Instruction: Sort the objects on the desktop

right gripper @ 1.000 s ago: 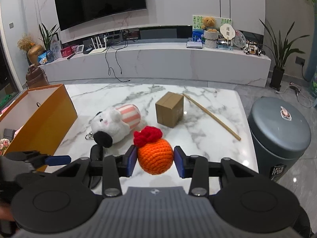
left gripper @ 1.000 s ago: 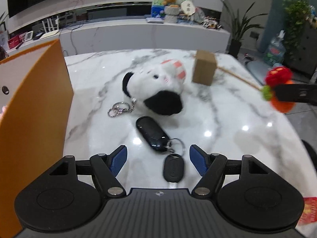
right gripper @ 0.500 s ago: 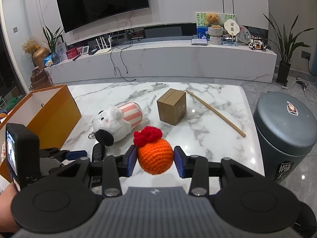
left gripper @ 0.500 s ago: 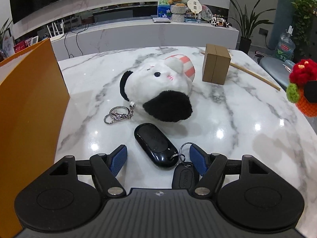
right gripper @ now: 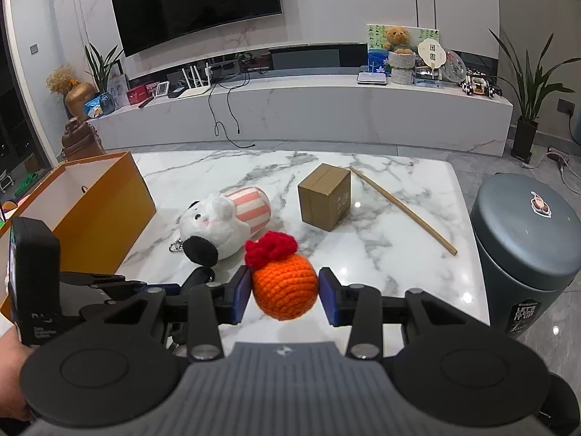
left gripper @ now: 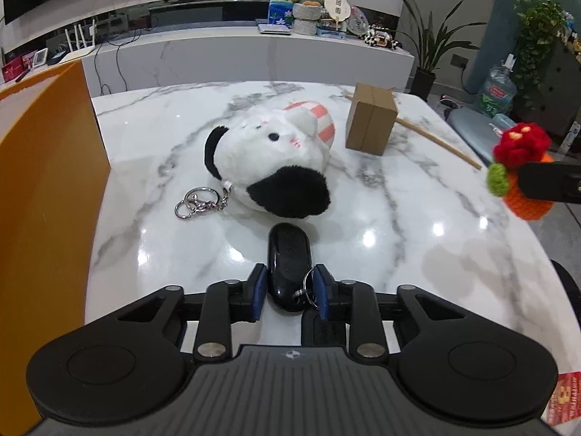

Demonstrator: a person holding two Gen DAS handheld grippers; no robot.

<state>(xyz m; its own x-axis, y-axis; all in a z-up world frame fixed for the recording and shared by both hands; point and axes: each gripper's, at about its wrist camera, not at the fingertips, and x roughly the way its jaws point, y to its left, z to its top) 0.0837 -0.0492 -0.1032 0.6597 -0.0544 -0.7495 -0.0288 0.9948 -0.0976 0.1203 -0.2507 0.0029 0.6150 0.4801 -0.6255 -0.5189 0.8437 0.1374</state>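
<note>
A: Left gripper (left gripper: 289, 292) pinches the glossy key fob (left gripper: 289, 261) on the table (left gripper: 417, 218) — hard, slick; grip its middle.

B: Right gripper (right gripper: 284, 292) squeezes the soft, light knitted orange (right gripper: 284, 290); beyond, the plush toy (left gripper: 268, 156).

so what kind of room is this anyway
Most likely a home living room. A large wall-mounted TV hangs over a long marble media console holding a teddy bear and a router, potted plants stand at the sides, and the sorting happens on a marble table.

Plush toy (left gripper: 268, 167) just beyond key fob (left gripper: 288, 258)
</note>
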